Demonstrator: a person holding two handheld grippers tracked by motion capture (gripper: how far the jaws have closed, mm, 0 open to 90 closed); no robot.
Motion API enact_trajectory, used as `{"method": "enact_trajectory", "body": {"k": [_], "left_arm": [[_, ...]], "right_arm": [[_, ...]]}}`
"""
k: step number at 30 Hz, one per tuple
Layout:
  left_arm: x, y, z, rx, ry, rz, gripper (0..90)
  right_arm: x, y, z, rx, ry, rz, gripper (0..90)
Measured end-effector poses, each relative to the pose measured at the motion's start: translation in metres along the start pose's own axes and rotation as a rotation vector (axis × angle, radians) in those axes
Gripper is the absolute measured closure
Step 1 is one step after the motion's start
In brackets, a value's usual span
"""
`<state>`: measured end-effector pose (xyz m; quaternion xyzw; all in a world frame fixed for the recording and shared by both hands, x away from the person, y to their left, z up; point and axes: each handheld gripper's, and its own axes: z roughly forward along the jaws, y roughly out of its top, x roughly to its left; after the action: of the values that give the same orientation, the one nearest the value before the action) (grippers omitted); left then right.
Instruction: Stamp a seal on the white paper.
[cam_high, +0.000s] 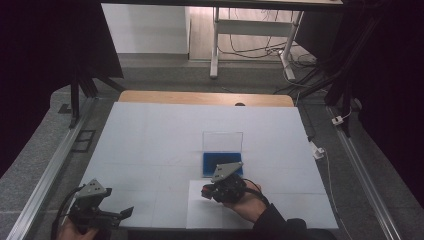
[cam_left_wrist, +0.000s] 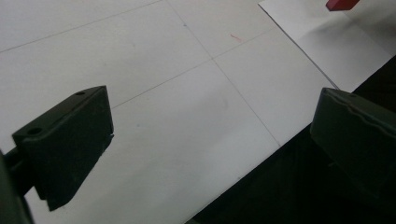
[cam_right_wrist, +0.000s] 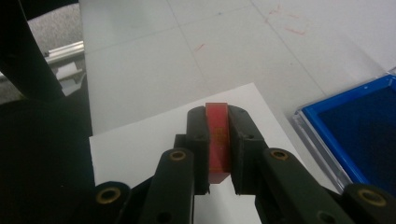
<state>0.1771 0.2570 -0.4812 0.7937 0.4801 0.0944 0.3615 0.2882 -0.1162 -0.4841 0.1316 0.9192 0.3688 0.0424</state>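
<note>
While the right claw (cam_right_wrist: 218, 154) clamps the red block (cam_right_wrist: 217, 140) by its flat sides, it looks light, rigid, slick; left claw (cam_left_wrist: 210, 154), at 7 o'clock, gapes.

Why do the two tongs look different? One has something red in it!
The right tongs are shut on a small red block; the left tongs are open with nothing between them. The right tongs hang over the white sheet of paper beside the blue tray; the left tongs sit at the table's near left corner. Both are black, and a person's hand holds each.
</note>
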Motion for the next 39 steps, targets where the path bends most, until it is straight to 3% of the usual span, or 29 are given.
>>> {"method": "enact_trajectory", "body": {"k": [14, 21, 26, 30, 36, 39], "left_arm": [[0.000, 0.000, 0.000, 0.000, -0.002, 0.000, 0.0], [0.000, 0.000, 0.000, 0.005, -0.001, 0.001, 0.0], [-0.001, 0.001, 0.001, 0.010, 0.002, 0.002, 0.0], [-0.001, 0.001, 0.001, 0.011, 0.001, 0.001, 0.0], [-0.001, 0.001, 0.001, 0.012, 0.002, 0.002, 0.0], [-0.001, 0.001, 0.002, 0.014, 0.005, 0.006, 0.0]], "right_arm": [[0.002, -0.006, 0.021, 0.060, 0.009, -0.025, 80.2], [0.002, -0.010, 0.022, 0.038, 0.010, -0.002, 80.8], [0.014, -0.010, 0.023, 0.045, -0.061, -0.060, 80.9], [0.019, -0.010, 0.023, 0.047, -0.082, -0.100, 80.9], [0.006, -0.011, 0.022, 0.037, -0.013, -0.037, 80.9], [0.007, -0.011, 0.022, 0.039, -0.013, -0.045, 80.9]]}}
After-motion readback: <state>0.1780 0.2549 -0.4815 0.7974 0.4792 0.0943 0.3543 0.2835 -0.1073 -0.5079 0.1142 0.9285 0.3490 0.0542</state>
